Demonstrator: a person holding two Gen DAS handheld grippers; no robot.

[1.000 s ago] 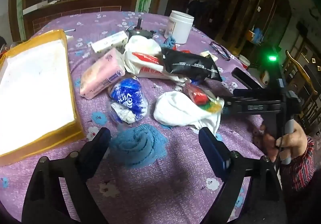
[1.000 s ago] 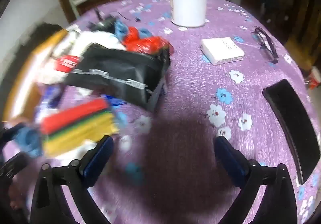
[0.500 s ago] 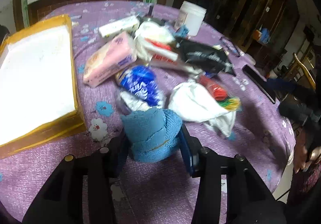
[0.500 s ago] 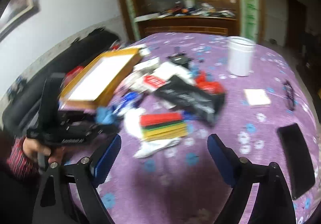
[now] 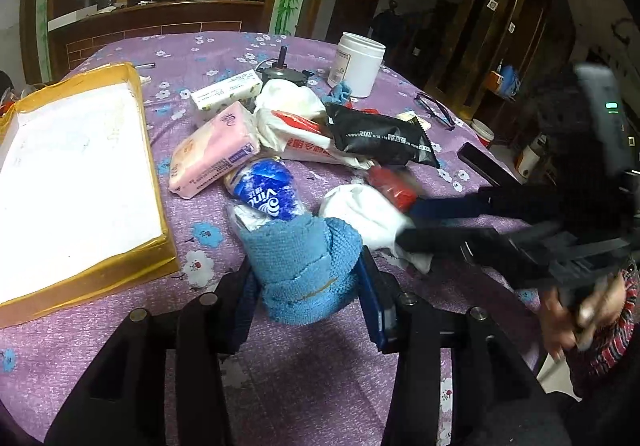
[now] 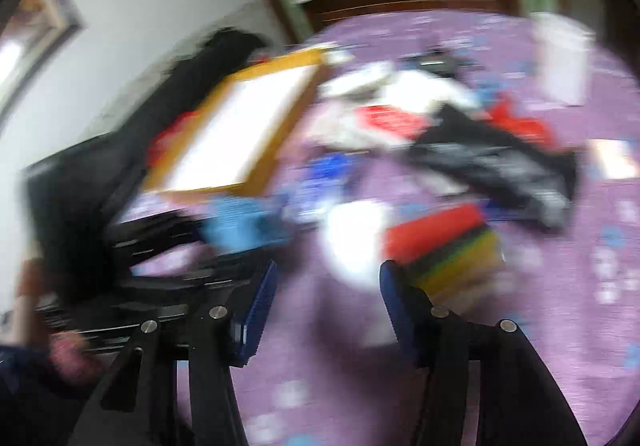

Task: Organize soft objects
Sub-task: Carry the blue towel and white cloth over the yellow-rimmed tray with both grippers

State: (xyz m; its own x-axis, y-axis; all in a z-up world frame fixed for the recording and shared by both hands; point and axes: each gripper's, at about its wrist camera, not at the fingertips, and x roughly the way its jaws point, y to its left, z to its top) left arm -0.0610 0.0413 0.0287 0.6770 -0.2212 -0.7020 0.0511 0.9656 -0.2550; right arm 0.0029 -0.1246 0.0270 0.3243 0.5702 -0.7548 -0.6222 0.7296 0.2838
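a: the left gripper (image 5: 306, 280) is clamped on the blue cloth (image 5: 304, 266), low over the table (image 5: 312, 378).
b: and the right gripper (image 6: 328, 288)?
a: closing, nothing pinched yet; the white cloth (image 6: 356, 242) sits just ahead.
b: next?
a: probably carry the blue cloth left to the tray (image 5: 72, 166).
b: obstacles?
a: the blue packet (image 5: 266, 190) and pink pack (image 5: 212, 154) lie just beyond, the white jar (image 5: 358, 64) far back.

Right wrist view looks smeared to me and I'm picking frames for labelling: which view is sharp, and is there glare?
Right wrist view: heavy motion blur, the pile only colour patches, just the right gripper crisp. Left wrist view: sharp, blue towel weave readable, tray's white inside washed out, right edge blurred, fisheye bending.
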